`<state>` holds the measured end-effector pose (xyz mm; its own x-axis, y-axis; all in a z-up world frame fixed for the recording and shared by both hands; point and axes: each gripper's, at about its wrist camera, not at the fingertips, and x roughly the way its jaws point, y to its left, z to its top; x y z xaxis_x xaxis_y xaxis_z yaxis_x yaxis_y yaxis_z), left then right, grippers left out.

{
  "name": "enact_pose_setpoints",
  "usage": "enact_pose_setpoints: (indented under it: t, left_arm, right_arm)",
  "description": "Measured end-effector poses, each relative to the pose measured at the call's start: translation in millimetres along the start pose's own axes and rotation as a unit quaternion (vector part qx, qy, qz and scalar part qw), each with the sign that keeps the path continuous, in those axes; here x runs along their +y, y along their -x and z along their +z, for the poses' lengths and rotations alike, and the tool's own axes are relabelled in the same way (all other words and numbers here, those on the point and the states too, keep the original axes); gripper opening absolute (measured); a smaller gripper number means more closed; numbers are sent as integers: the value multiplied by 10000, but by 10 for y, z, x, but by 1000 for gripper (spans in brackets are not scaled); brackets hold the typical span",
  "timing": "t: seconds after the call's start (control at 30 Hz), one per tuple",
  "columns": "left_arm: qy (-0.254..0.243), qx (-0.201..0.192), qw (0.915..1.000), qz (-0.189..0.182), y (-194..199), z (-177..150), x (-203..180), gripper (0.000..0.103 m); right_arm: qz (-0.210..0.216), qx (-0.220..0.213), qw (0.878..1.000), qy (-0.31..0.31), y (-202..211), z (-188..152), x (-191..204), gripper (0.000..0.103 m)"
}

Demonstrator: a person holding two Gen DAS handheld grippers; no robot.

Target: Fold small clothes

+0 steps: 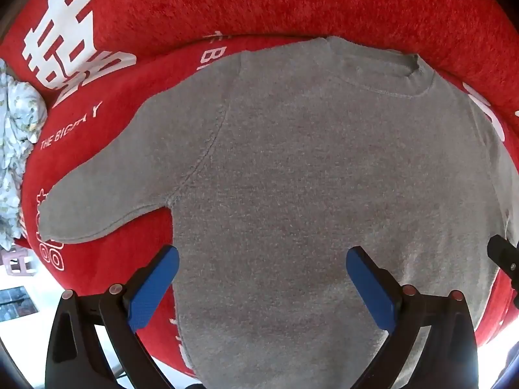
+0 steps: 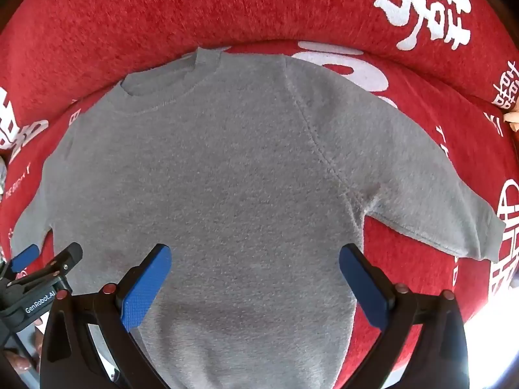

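Observation:
A small grey short-sleeved shirt lies spread flat on a red cover with white lettering. Its collar is at the far side and its left sleeve reaches out to the left. In the right wrist view the same shirt shows its right sleeve stretched to the right. My left gripper hovers open over the shirt's lower left part, nothing between its blue pads. My right gripper hangs open above the lower right part, also empty.
A red backrest with white characters rises behind the shirt. A crumpled light floral cloth lies at the far left. The cover's front edge drops to a bright floor. The left gripper's body shows at the right view's left edge.

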<state>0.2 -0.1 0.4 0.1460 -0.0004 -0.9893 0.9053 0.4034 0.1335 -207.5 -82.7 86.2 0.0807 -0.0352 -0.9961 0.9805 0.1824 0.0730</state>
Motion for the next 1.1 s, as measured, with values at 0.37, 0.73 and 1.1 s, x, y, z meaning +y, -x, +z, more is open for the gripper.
enact_pose_setpoints:
  t: [0.37, 0.73, 1.1]
  left_arm:
    - [30, 13, 10000, -35, -53, -9, 87, 103]
    - [41, 69, 10000, 43, -43, 45, 62, 103]
    - [26, -81, 10000, 19, -72, 42, 82, 103]
  right_arm:
    - [-112, -51, 9999, 61, -45, 16, 60, 103]
    - [-72, -40, 10000, -9, -63, 52, 0, 103]
    - [-119, -55, 9998, 162, -85, 53, 108, 103]
